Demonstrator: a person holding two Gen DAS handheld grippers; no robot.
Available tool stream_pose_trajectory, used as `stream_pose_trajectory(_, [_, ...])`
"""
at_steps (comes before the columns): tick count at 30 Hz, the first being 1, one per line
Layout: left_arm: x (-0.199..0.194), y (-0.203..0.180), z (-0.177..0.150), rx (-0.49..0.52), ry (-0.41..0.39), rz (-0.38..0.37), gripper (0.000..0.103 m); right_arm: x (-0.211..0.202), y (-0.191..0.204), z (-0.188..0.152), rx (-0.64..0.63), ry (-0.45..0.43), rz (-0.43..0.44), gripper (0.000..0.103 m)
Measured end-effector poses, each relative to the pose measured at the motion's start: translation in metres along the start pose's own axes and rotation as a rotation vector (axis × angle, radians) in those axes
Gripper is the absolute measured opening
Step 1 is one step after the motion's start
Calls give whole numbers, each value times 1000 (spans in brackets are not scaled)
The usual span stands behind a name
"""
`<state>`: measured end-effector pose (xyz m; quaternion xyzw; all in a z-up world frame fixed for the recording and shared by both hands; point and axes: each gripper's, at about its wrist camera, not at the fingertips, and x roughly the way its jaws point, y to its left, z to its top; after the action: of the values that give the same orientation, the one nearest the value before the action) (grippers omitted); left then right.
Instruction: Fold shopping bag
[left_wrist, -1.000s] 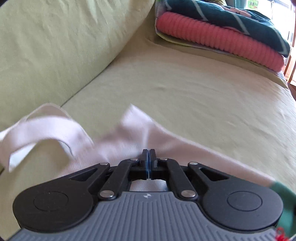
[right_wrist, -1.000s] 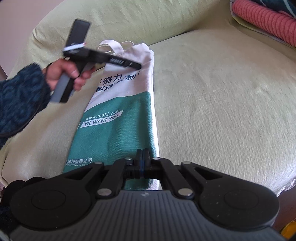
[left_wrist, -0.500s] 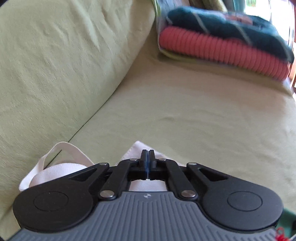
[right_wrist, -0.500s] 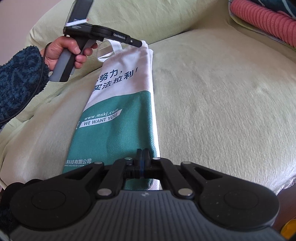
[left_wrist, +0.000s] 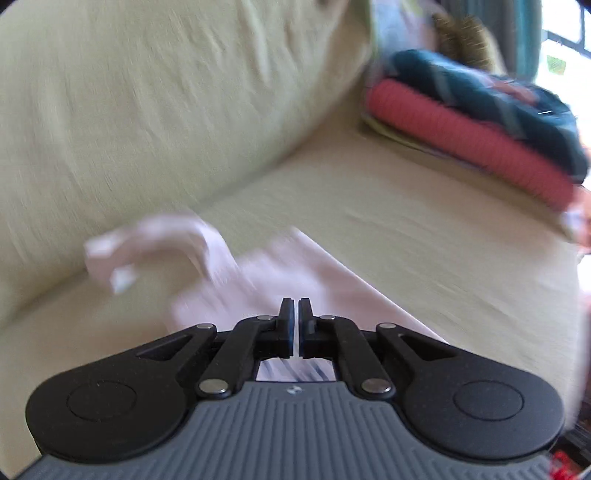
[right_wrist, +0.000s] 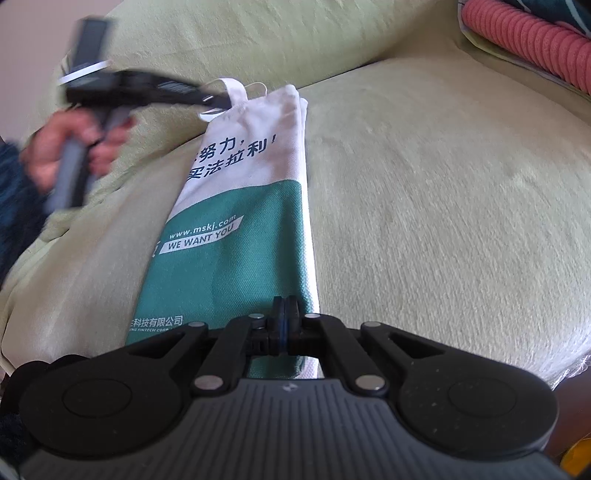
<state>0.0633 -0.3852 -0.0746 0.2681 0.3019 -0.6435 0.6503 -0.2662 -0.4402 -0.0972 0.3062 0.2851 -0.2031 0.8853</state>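
At the far left of the right wrist view, we are gripping the left tool's handle in our left hand (right_wrist: 70, 147), a dark fuzzy sleeve (right_wrist: 16, 206) covering the wrist. The left tool (right_wrist: 218, 101) is blurring as it reaches over the white top end of the shopping bag (right_wrist: 236, 236), close to the bag's handles (right_wrist: 236, 92); we cannot tell from here whether it is touching them. In its own view the left tool (left_wrist: 294, 314) is showing its fingers all but pressed together, only a thin slit between them and nothing pinched there, with the bag's white cloth (left_wrist: 295, 280) lying beneath and beyond the tips and the handle loops (left_wrist: 147, 243) curling to the left against the sofa's backrest.

The bag is lying folded into a long narrow strip on the pale green sofa seat (right_wrist: 443, 221), white at the far end and green at the near end, with printed lettering facing up. At the near green end, the right tool (right_wrist: 284, 314) is sitting with its fingers pressed together; whether they are nipping the bag's edge we cannot tell.

Farther right, folded blankets (left_wrist: 480, 147), one coral and one dark teal, are resting stacked at the sofa's far end.
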Motion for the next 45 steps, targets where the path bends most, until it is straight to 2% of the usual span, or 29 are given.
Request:
stream_pose_trajectory(1, [-7,-7,-17,-5,31,-61,1,0,-1,0,-3,0,3,0])
stream_pose_trajectory(3, [-10,-25,-39,5,83,-120,2,0,-2,0,1,5,11,0])
stream_pose_trajectory(5, [-4,-46,-67,74,152,-78,8,1,-2,0,2,7,14,0])
stream_pose_trajectory(6, [1,-47,-72,76,164,-26,7,1,-2,0,-1,7,15,0])
stream_pose_trajectory(7, [1,-43,-73,50,119,-24,7,0,-2,0,-8,7,13,0])
stream_pose_trajectory(8, [-5,-34,-77,16,109,-9,7,-1,-3,0,-16,7,10,0])
stream_pose_trajectory(9, [-2,-18,-68,-74,92,78,7,-2,-3,0,-22,7,6,0])
stream_pose_trajectory(12, [11,1,-47,-102,98,327,2,-1,-2,0,-38,8,-6,0])
stream_pose_trajectory(13, [11,3,-40,-117,111,336,0,-2,-1,0,-46,7,-11,0])
stream_pose_trajectory(14, [7,1,-39,-127,111,316,0,-2,-1,0,-56,6,-16,0])
stream_pose_trajectory(15, [-5,-9,-38,-119,103,259,1,-3,0,0,-65,6,-20,0])
stream_pose_trajectory(17, [-19,-33,-45,-73,121,231,1,-3,-1,1,-73,7,-23,0])
stream_pose_trajectory(20, [-29,-72,-67,-34,222,217,2,-2,-3,1,-69,10,-18,0])
stream_pose_trajectory(22, [-25,-87,-86,-93,297,223,2,-2,-2,2,-80,16,-20,0])
stream_pose_trajectory(24, [-29,-93,-98,-126,272,252,2,-3,-1,2,-99,26,-28,0])
stream_pose_trajectory(27, [-32,-96,-94,-193,280,289,2,-3,2,3,-123,35,-39,0])
stream_pose_trajectory(29, [-36,-99,-92,-203,277,297,2,-3,4,3,-140,35,-45,0])
stream_pose_trajectory(32, [-45,-112,-92,-181,253,282,2,-4,6,1,-148,28,-53,0])
stream_pose_trajectory(35, [-35,-112,-91,-181,262,261,2,-6,7,-1,-148,19,-61,0])
stream_pose_trajectory(37, [-27,-114,-104,-166,246,256,2,-6,8,-2,-153,13,-67,0])
stream_pose_trajectory(40, [-38,-119,-116,-93,194,254,2,-6,10,-3,-183,9,-75,0])
stream_pose_trajectory(42, [-54,-130,-132,57,162,260,2,-6,13,-3,-223,12,-77,0])
stream_pose_trajectory(45, [-78,-148,-154,281,112,268,9,-6,13,-2,-274,21,-63,0])
